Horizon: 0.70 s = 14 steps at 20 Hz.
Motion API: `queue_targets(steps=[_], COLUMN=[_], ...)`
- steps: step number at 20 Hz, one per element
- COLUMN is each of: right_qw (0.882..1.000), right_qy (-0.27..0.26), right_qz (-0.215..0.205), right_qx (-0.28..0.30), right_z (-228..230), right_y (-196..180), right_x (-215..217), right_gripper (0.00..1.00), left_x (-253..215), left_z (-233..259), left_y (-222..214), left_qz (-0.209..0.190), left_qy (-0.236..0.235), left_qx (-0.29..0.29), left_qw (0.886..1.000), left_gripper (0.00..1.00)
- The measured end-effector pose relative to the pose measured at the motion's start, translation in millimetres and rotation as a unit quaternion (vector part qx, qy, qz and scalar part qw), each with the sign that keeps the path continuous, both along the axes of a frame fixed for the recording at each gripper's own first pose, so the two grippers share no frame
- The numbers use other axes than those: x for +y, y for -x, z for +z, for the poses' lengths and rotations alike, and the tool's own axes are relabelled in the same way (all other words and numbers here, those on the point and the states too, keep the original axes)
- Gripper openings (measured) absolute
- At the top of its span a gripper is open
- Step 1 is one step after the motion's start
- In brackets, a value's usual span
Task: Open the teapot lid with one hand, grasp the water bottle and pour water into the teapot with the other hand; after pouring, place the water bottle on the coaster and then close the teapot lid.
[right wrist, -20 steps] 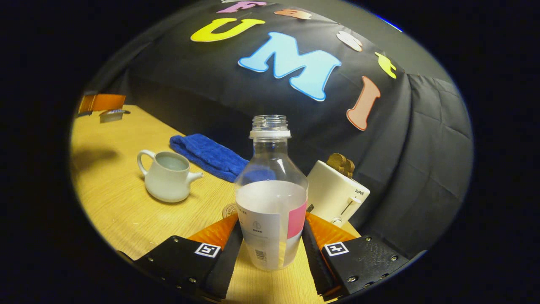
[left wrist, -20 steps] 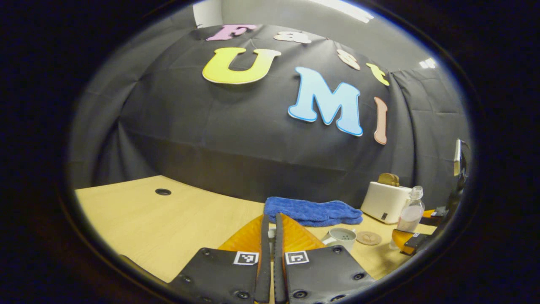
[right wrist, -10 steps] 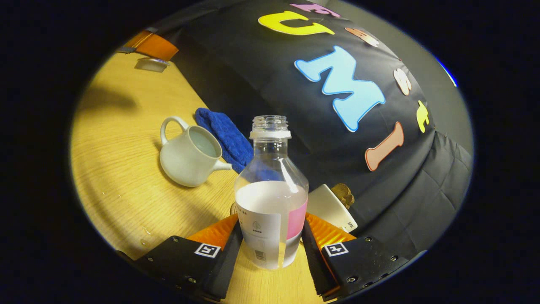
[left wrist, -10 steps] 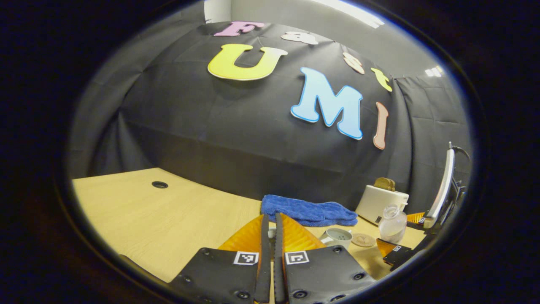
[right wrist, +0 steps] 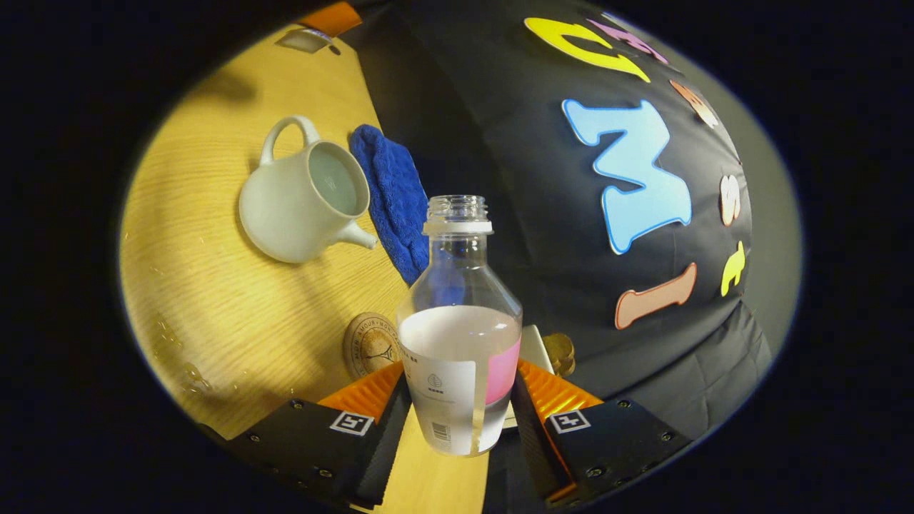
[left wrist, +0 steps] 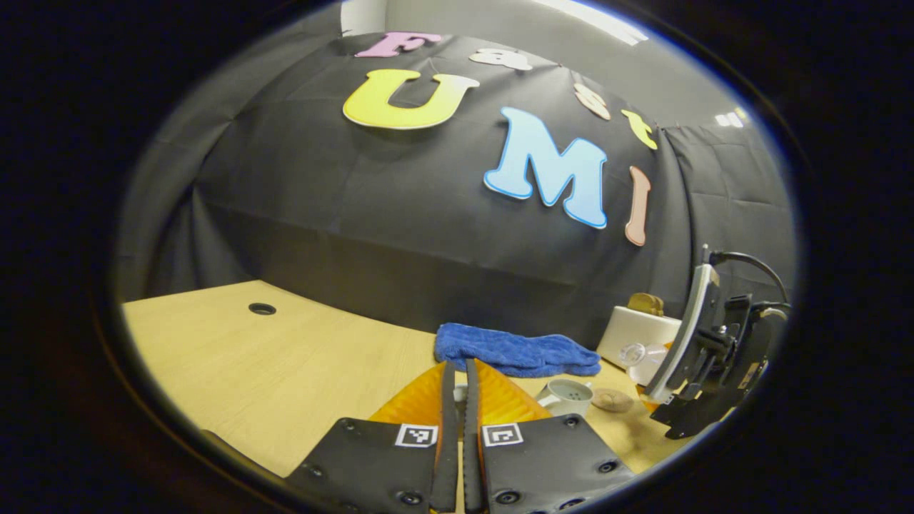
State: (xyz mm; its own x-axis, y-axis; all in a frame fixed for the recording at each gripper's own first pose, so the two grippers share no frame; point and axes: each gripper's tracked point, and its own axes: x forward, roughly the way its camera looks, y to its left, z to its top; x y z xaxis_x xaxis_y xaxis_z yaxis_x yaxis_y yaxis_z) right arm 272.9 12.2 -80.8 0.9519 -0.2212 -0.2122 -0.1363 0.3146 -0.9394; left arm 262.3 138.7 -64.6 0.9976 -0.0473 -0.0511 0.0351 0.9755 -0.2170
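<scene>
The clear water bottle [right wrist: 457, 321], uncapped and about half full, sits between the fingers of my right gripper [right wrist: 457, 382], which is shut on its labelled body. It is off the table and tilted, its mouth toward the white teapot [right wrist: 300, 203], whose top is open. In the left gripper view the bottle [left wrist: 639, 355] leans over by the teapot [left wrist: 568, 395] with the right gripper [left wrist: 707, 371] behind it. My left gripper [left wrist: 457, 375] is shut on the small white teapot lid [right wrist: 303, 41], held far from the pot. The round coaster [right wrist: 369, 344] lies bare beside the teapot.
A blue towel [left wrist: 514, 350] lies along the back wall behind the teapot. A white toaster [left wrist: 635, 332] with toast stands to its right. Water drops [right wrist: 178, 350] speckle the wooden table. A cable hole [left wrist: 262, 308] sits at the far left.
My right gripper has lifted the bottle and rolled it steeply toward the teapot, moving closer to the pot. The left gripper has stayed almost still with the lid.
</scene>
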Motion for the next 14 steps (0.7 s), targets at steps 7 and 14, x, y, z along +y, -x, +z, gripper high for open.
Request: queue_targets(steps=[7,14], right_qw=[0.997,0.984], right_qy=[0.078,0.170], right_qz=[0.021,0.054], right_qx=[0.004,-0.005], right_z=[6.1,18.7], right_y=[-1.1,1.3], right_x=[7.6,20.1], right_gripper=[0.74,0.74], left_x=[-6.2,-6.6], left_z=[-0.7,0.4], left_y=[0.1,0.2], left_qz=[-0.013,-0.017], left_qy=[-0.013,-0.007], left_qx=[0.000,-0.002], left_qw=[1.000,1.000], left_gripper=[0.09,0.12])
